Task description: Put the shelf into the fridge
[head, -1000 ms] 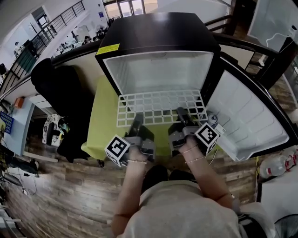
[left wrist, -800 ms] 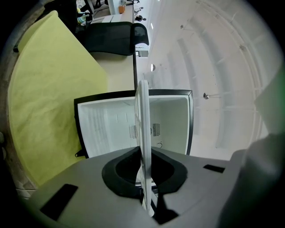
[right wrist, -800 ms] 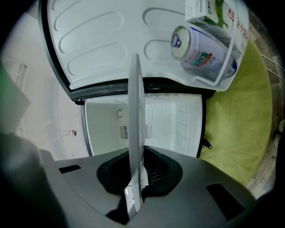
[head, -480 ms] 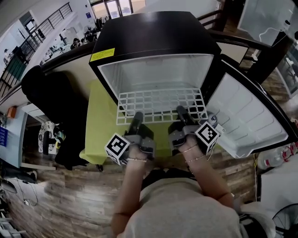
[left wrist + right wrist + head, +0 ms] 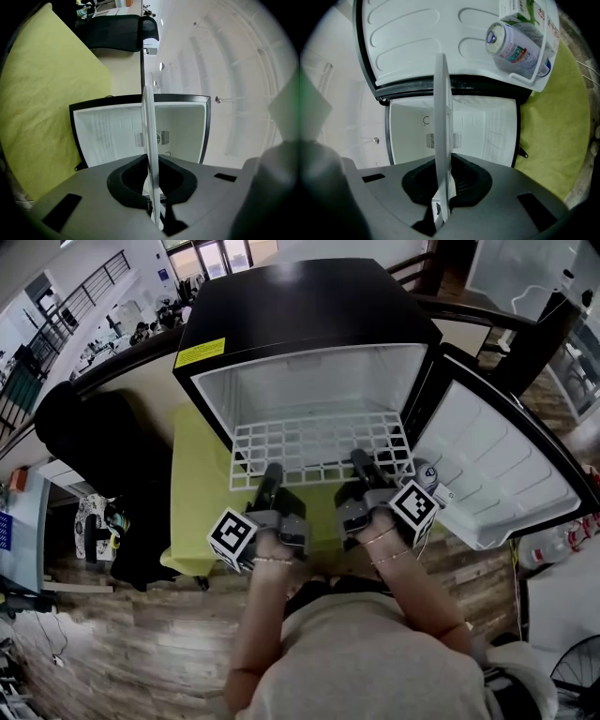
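Shelf [image 5: 319, 448] advanced: its far edge now sits deeper in the fridge [image 5: 309, 306] opening. Left gripper [image 5: 274, 472] and right gripper [image 5: 359, 459] moved forward with it.

shelf [image 5: 149, 136] edge-on in jaws, fridge [image 5: 108, 131] ahead

The fridge cavity [image 5: 309, 390] lies open ahead; its swung-out door [image 5: 502, 474] walls the right.

Green cloth [image 5: 199, 498], black chair [image 5: 101, 451], drink can [image 5: 514, 44]
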A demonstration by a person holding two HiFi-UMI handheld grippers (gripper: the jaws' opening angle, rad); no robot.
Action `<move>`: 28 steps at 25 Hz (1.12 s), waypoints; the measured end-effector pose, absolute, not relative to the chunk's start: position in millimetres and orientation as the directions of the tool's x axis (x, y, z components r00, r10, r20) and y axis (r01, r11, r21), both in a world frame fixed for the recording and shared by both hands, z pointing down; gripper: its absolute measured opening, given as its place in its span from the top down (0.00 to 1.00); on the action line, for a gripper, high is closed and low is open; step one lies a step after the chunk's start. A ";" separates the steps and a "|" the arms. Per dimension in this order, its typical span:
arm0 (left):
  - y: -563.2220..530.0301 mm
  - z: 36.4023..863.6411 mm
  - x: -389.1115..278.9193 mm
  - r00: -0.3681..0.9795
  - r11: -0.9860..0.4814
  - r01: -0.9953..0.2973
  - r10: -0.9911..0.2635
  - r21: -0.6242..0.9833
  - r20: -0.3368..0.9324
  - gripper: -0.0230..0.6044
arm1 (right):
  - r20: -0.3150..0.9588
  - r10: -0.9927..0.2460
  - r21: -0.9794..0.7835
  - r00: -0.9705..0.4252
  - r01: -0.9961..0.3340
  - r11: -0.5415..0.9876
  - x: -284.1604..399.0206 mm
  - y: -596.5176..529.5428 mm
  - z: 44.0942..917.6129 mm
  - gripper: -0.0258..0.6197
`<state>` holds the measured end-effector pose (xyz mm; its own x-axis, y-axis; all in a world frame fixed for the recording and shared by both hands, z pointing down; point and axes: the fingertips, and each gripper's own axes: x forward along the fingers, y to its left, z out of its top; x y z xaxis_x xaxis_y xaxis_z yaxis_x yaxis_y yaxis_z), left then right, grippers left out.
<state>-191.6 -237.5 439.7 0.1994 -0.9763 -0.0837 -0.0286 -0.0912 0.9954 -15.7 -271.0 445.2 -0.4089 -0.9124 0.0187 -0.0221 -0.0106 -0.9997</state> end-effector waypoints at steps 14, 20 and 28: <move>-236.3 443.2 -190.0 0.203 -0.081 -0.032 -0.976 0.996 -0.072 0.90 | 0.018 -0.921 -1.000 -0.389 0.000 -0.020 -14.4 -276.5 446.6 0.91; -235.9 442.3 -189.3 0.203 -0.083 -0.030 -0.976 0.996 -0.076 0.90 | 0.021 -0.917 -1.000 -0.399 -0.009 -0.019 -14.7 -277.6 446.7 0.91; -243.4 442.1 -191.2 0.191 -0.087 -0.040 -0.979 0.995 -0.078 0.90 | 0.014 -0.909 -1.000 -0.417 -0.020 -0.006 -16.7 -285.8 445.5 0.91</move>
